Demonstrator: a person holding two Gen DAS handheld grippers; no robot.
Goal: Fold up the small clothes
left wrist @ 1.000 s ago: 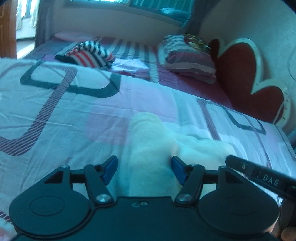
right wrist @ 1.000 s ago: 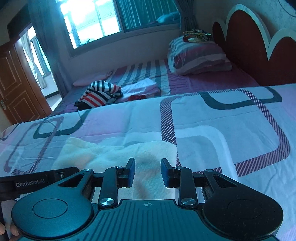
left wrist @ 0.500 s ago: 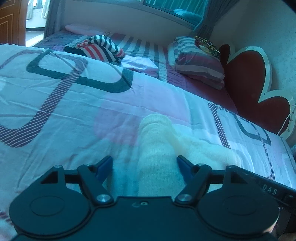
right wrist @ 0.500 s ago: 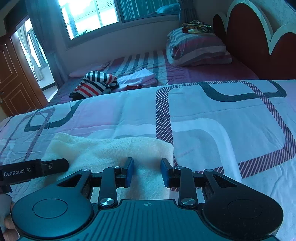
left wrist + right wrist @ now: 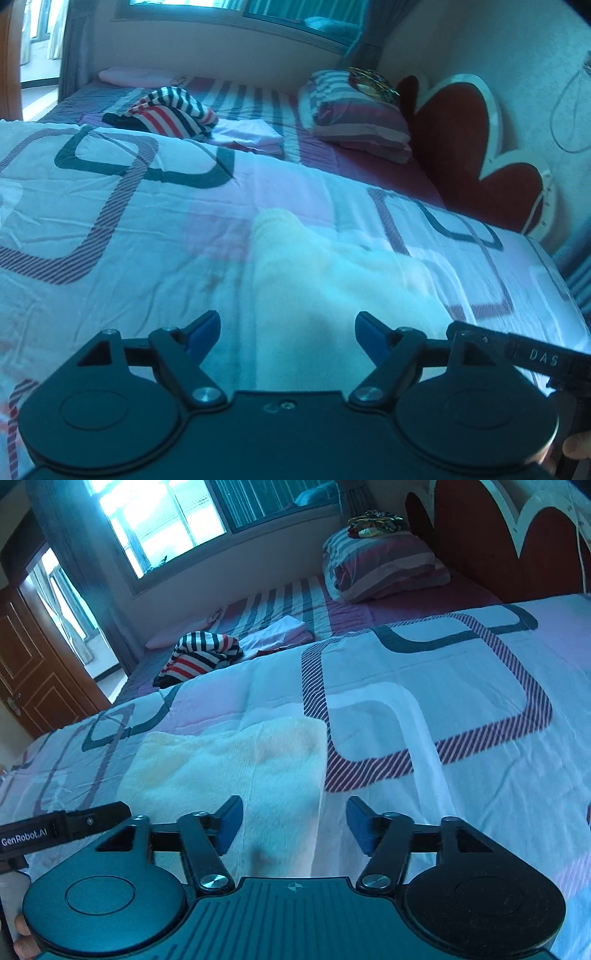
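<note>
"GenRobot.AI" on left tool [image 5: 62, 829]; "DAS" on right tool [image 5: 543, 358]

bed under a quilt [image 5: 461, 716] printed with rounded dark and striped rectangles on white and pink. beyond its far edge you see a striped sheet [image 5: 280, 602] in maroon, grey and white. folded striped pillow or bedding [image 5: 384, 568] sits by the dark red scalloped headboard [image 5: 480, 542], with a small patterned bundle [image 5: 373, 520] on top. wooden door [image 5: 33, 672] at the left, bright window [image 5: 177, 513] with a dark curtain [image 5: 77, 565] beside it. a thin cord loop [image 5: 569, 114] hangs on the wall [image 5: 517, 44] near the headboard.
</note>
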